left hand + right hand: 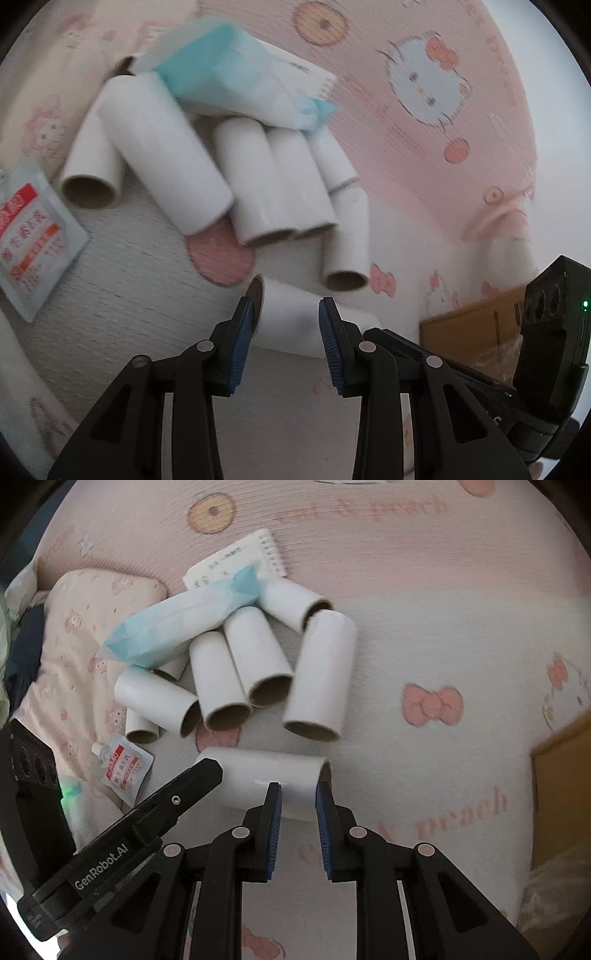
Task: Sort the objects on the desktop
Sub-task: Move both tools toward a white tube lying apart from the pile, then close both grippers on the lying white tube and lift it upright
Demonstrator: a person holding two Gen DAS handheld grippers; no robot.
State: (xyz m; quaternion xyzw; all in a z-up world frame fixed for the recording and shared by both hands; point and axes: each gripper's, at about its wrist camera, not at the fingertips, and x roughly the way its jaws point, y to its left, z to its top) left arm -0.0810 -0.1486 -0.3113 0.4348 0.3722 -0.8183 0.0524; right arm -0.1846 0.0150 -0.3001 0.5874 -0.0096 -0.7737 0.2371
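Tilting down, both grippers (paired) — tube [291, 317].

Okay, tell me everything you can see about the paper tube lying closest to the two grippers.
The nearest paper tube is a white cardboard cylinder with a brown inside, lying on its side on the pink patterned cloth, apart from the tube pile. One open end shows brown. The right hand-held gripper has its pads closed on the tube's wall near one end. The left hand-held gripper straddles the other end; whether its pads press the tube cannot be told.
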